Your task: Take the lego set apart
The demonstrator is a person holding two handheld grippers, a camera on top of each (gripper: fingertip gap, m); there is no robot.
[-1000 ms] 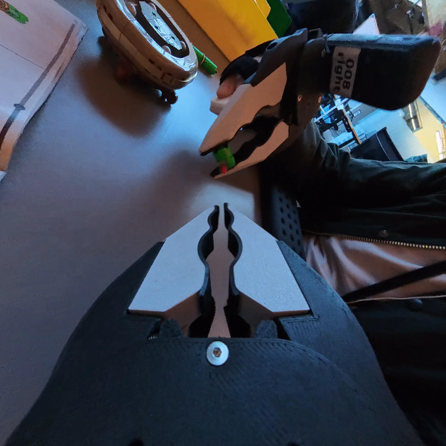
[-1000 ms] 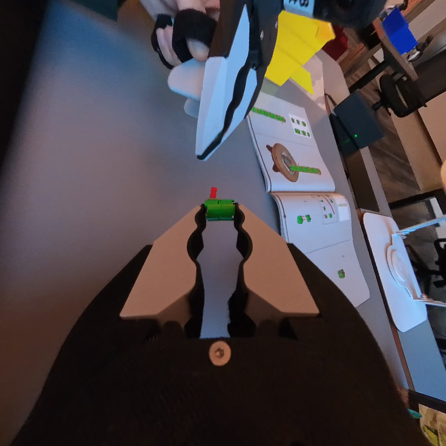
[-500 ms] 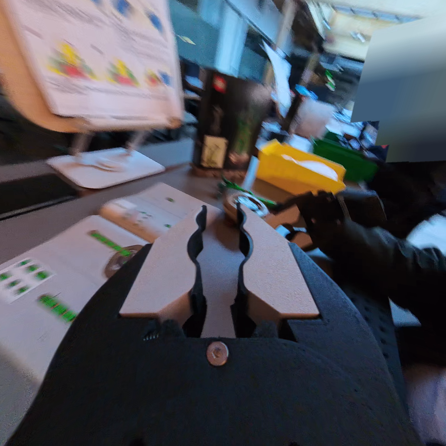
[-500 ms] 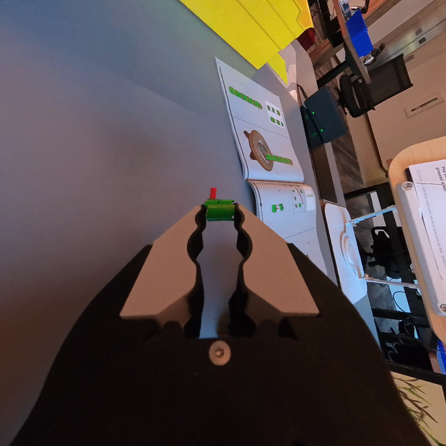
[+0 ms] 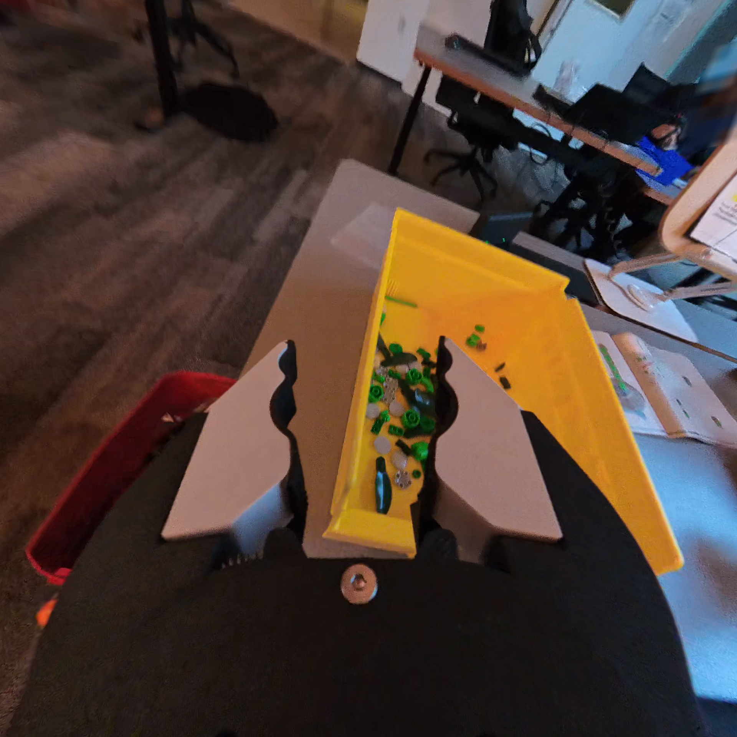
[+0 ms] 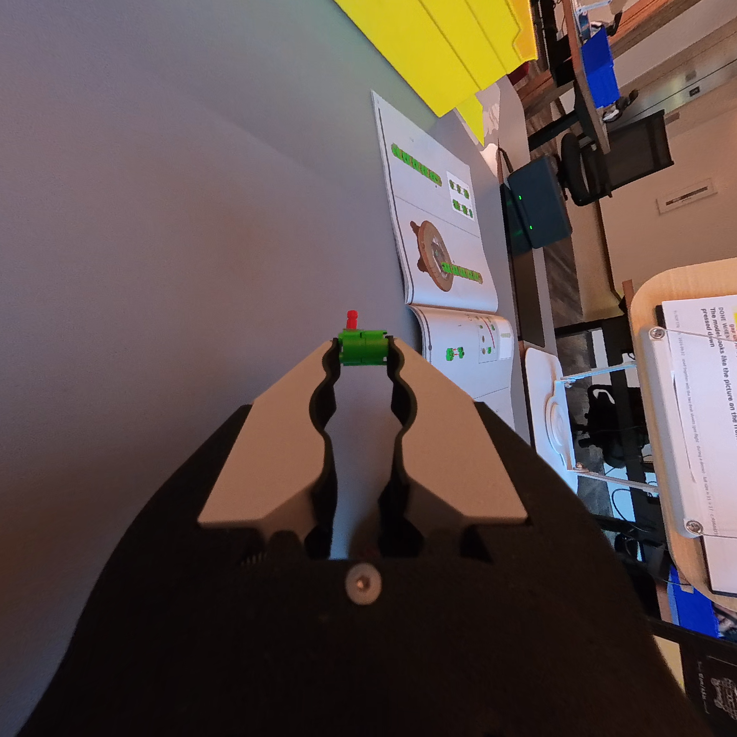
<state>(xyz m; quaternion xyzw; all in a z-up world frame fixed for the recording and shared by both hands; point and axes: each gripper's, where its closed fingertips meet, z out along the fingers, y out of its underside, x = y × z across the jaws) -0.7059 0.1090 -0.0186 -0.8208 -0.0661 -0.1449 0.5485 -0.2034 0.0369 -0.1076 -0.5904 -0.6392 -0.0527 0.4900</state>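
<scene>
My left gripper (image 5: pixel 365 351) is open and empty, held above the near end of a yellow bin (image 5: pixel 530 351). The bin holds several loose green, dark green and pale lego pieces (image 5: pixel 402 402). My right gripper (image 6: pixel 362 343) is shut on a small green lego piece (image 6: pixel 362 351) with a red pin (image 6: pixel 351 319) sticking out of it. It holds the piece above the grey table (image 6: pixel 159 239). The round brown lego model is not in view now.
An open instruction booklet (image 6: pixel 438 223) lies on the table beside the yellow bin (image 6: pixel 438 44); it also shows in the left wrist view (image 5: pixel 662 387). A red bin (image 5: pixel 111 458) sits left of the table's edge. A dark box (image 6: pixel 538 203) and a stand with a paper sheet (image 6: pixel 694 418) are beyond the booklet. Tip to tip, the grippers are about 50 cm apart.
My left gripper has swung away from the right gripper up over the yellow bin and has opened. The right gripper keeps its hold on the green piece and has barely moved.
</scene>
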